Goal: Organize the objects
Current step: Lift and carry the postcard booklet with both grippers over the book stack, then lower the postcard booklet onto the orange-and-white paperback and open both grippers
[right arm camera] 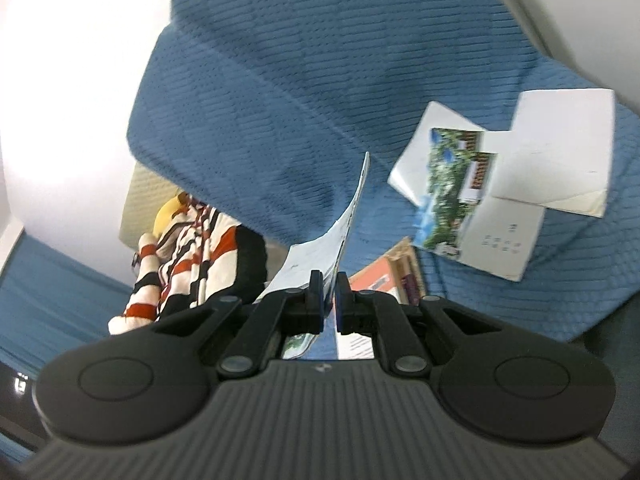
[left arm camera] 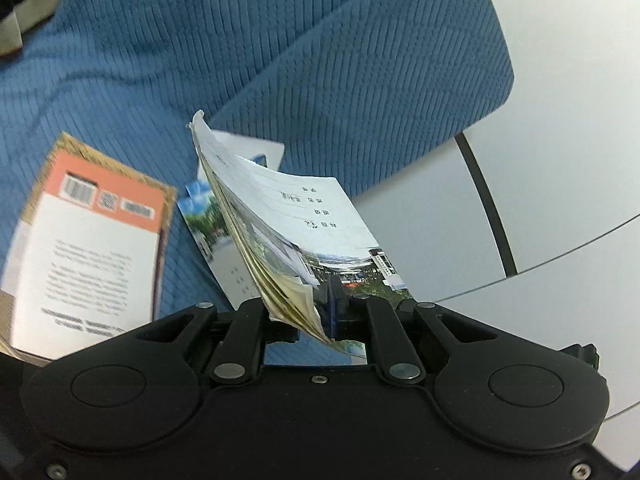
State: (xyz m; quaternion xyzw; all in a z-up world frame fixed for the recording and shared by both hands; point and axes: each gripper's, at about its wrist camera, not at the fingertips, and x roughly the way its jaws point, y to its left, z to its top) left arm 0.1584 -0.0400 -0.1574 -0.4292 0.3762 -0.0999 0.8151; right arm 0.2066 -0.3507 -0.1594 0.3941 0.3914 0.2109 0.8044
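While left gripper (left arm camera: pixel 320 312) is clamping thin exercise booklet (left arm camera: pixel 304 216) by its corner, pages are fanning above blue knit cover (left arm camera: pixel 280 60). Right gripper (right arm camera: pixel 329 304) is pinching second booklet (right arm camera: pixel 344 224) (edge-on, curling upward). Orange-backed book (left arm camera: pixel 92 248) and loose booklets (right arm camera: pixel 480 200) are lying on cover.

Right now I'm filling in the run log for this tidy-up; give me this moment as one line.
left gripper: shut on notebook | right gripper: shut on booklet | both lifted off blue blanket | orange book: lying
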